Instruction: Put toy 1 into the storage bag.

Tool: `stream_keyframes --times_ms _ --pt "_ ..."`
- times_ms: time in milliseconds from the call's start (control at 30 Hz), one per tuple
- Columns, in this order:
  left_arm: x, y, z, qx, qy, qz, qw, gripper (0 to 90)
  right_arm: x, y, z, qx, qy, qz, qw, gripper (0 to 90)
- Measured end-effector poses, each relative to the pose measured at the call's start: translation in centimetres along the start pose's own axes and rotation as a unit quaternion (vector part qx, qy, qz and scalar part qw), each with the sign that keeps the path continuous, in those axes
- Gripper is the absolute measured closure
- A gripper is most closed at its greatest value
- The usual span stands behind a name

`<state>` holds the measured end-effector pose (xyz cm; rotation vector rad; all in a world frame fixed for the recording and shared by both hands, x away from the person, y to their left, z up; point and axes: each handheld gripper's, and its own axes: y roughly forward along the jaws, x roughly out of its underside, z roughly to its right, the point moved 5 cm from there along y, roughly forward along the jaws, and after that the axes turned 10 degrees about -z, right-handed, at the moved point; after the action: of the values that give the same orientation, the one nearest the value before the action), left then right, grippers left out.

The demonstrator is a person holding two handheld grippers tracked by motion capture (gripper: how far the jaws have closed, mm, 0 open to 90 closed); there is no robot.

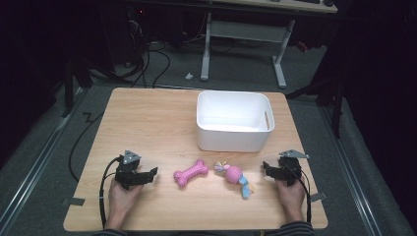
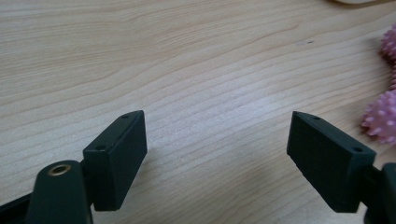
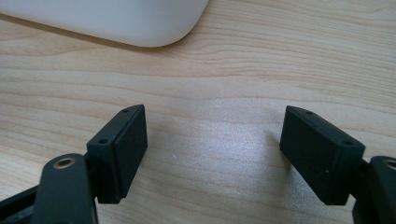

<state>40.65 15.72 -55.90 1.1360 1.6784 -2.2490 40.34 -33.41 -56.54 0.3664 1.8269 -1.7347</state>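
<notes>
I see the left tool [image 1: 150,173] near the table's [image 1: 147,123] front-left corner, jaws wide, holding nothing. Right tool [image 1: 267,167] near the front-right corner, same. Between them: pink spiky rubber bone [image 1: 190,172], pink ball on blue rope [image 1: 234,175]. White plastic bin [image 1: 233,135] toward the far edge.

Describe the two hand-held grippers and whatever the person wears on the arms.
Both are black. The left hand-held gripper and right hand-held gripper each carry a grey three-cornered plate on top and trail a black cable. The jaws are flat rectangular blocks with small screw holes. A striped sleeve edge shows at the right wrist.
</notes>
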Motion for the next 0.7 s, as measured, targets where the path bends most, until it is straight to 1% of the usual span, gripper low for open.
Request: stream_keyframes --times_ms 67,167,300,433,467,533,700 --pt "-0.1 -0.2 0.3 0.006 -0.002 0.001 1.0 20.5 0.0 0.0 0.0 0.0 0.0 0.0 1.0 23.6" --pt "-0.4 -0.6 0.6 0.013 0.004 0.003 0.9999 20.4 0.0 0.0 0.0 -0.001 0.0 0.0 1.0 23.7" --pt "-0.6 -1.0 0.9 0.017 0.014 0.0 0.9998 20.0 0.0 0.0 0.0 -0.001 0.0 0.0 1.0 23.7" --pt "-0.7 -1.1 1.2 0.019 0.018 -0.005 0.9997 19.2 0.0 0.0 0.0 -0.001 0.0 0.0 1.0 23.7" --pt "-0.7 -1.1 1.2 0.022 0.018 -0.006 0.9996 18.8 0.0 0.0 0.0 -0.001 0.0 0.0 1.0 23.8" --pt "-0.8 -1.2 1.4 0.023 0.019 -0.003 0.9995 18.8 0.0 0.0 0.0 -0.001 0.0 0.0 1.0 23.8" --pt "-1.4 -1.4 2.4 0.029 0.036 -0.005 0.9989 19.0 0.0 0.0 0.0 -0.002 0.0 0.0 1.0 23.9"
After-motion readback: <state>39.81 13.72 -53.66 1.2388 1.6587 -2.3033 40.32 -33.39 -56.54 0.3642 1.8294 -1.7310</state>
